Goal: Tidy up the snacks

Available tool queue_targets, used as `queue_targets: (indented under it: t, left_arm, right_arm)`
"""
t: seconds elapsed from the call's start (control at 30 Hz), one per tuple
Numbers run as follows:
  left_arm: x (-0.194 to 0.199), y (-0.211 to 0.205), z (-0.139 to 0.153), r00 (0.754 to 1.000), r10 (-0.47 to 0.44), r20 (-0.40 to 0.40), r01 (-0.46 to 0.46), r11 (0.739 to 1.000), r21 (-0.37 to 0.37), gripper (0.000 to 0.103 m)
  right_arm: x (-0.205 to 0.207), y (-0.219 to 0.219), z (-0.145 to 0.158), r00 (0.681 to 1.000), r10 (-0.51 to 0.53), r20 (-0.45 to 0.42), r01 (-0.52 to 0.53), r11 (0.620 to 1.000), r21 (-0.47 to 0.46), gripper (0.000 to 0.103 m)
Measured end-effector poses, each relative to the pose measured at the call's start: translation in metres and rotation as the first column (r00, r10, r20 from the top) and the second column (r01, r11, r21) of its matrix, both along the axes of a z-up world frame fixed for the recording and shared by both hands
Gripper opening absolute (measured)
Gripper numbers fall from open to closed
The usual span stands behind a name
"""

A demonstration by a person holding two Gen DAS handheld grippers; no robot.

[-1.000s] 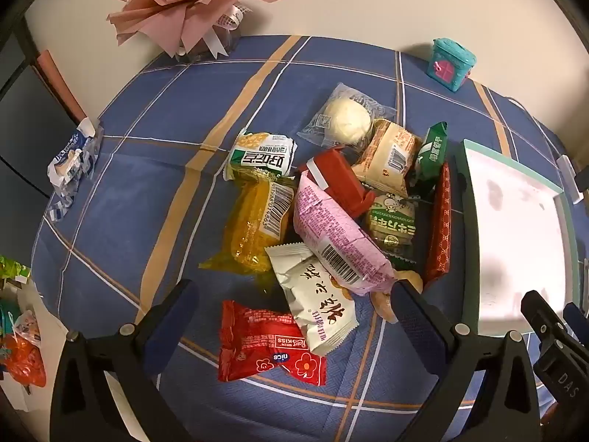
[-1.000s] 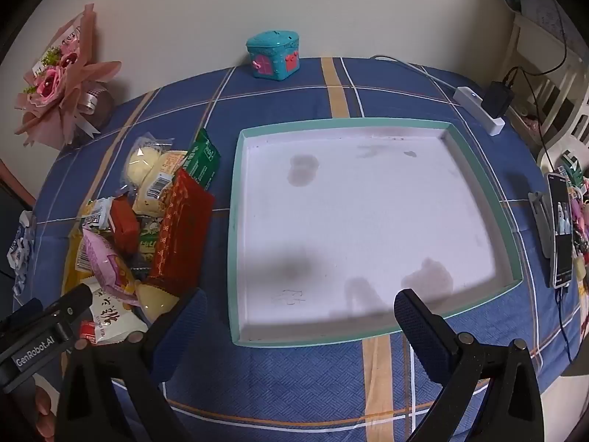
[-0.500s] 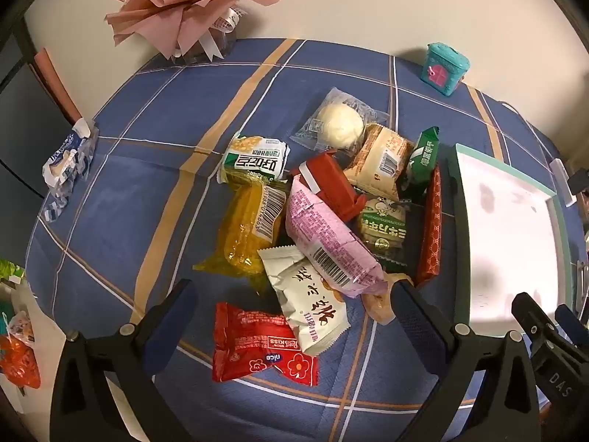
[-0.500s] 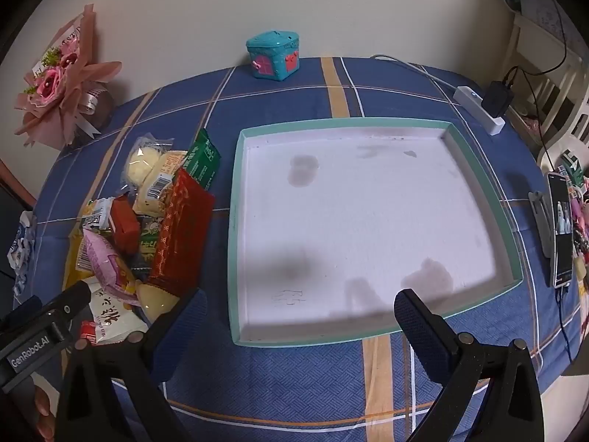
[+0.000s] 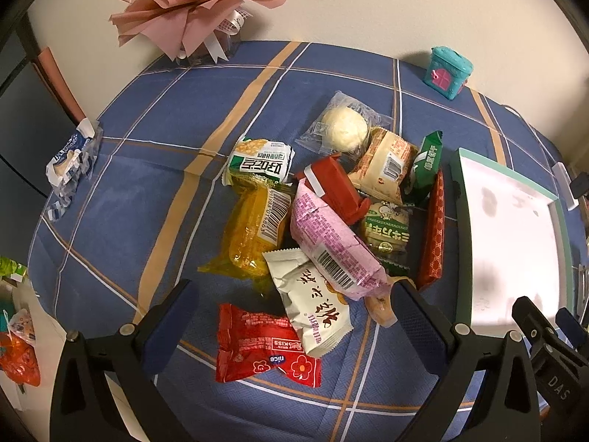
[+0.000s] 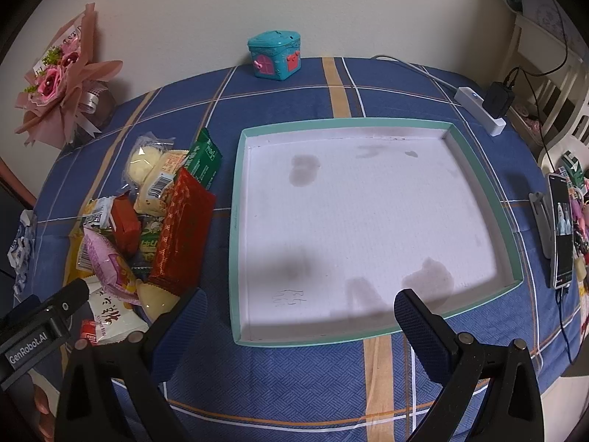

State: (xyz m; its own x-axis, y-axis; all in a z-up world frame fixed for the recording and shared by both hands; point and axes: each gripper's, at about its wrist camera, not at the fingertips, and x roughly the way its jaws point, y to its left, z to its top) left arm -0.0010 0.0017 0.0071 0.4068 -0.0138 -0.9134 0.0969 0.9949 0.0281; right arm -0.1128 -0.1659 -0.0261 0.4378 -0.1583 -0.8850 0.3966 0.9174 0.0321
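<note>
Blue plaid cloth covers the tabletop (image 5: 147, 199), cream wall beyond. Left wrist view: the left gripper (image 5: 291, 309) hangs with its fingers (image 5: 173, 316) spread wide, holding nothing, above the near end of the snack pile (image 5: 324, 213). Nearest is a red packet (image 5: 257, 346) printed "nice" and "KISS", overlapped by a white packet (image 5: 313, 305) with red Chinese characters. Over that lies a pink packet (image 5: 331, 243), barcode up; left of it a yellow packet (image 5: 254, 232); farther, a green-and-white packet (image 5: 261, 162) with Korean lettering and a clear-wrapped white bun (image 5: 344, 132). A long red packet (image 5: 434, 228) lies along the teal tray (image 5: 464, 221) on the right. A pink bouquet (image 5: 187, 3) stands far left, a teal toy box (image 5: 447, 73) far right.

Right wrist view: the right gripper (image 6: 298, 316) is spread too, nothing in it, over the tray's near edge. The tray's white floor shows grey stains and faint handwriting I can't read. The pile sits just left of it. "GenRobot.AI" reads on the other gripper at lower left. A phone (image 6: 561, 232) and power strip (image 6: 478, 110) lie right.
</note>
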Motion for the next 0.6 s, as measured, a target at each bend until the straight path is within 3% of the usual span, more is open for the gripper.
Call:
queue_targets:
  t: [0.6]
  left_arm:
    - [0.0003, 0.0003, -0.0019, 1.0, 0.002, -0.005, -0.003, 1.0, -0.012, 0.103]
  right_arm:
    - [0.0002, -0.0002, 0.0009, 1.0, 0.0, 0.002, 0.0, 1.0, 0.002, 0.103]
